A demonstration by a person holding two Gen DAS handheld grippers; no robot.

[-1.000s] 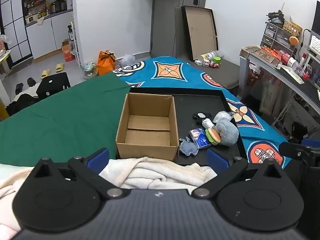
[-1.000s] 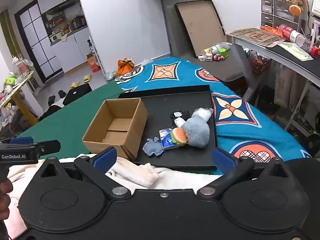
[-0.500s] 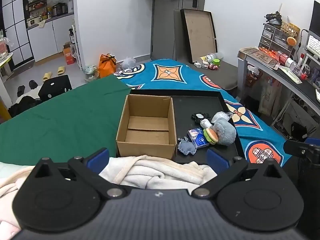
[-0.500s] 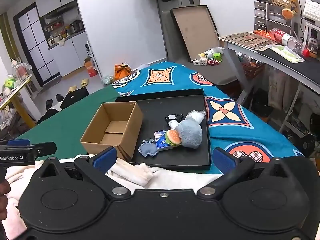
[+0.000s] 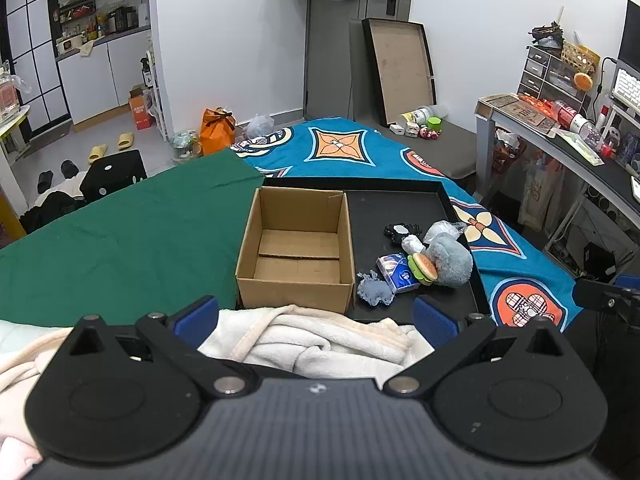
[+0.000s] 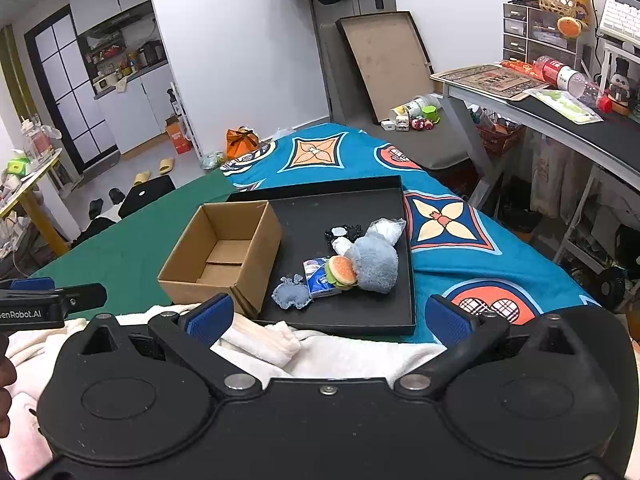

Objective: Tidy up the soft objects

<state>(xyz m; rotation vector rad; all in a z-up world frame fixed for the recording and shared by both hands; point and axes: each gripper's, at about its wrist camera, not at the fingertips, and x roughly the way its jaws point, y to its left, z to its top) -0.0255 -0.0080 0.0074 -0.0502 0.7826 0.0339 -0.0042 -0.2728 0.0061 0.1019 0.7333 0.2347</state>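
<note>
Soft toys [image 5: 444, 258] — beside box [image 5: 296, 256].

The cardboard box [image 5: 296, 256] has its near bottom edge covered by the cream blanket [image 5: 320, 336], and the box's near wall hides part of its floor. The black tray [image 6: 360, 320] runs under the box, so its left side cannot be seen. The grey plush [image 6: 376, 264] covers most of the white bag [image 6: 386, 230] behind it; the print on the blue tissue pack [image 6: 318, 278] is too small to read. The right tongs [image 5: 608, 300] are cut off by the left view's edge.
</note>
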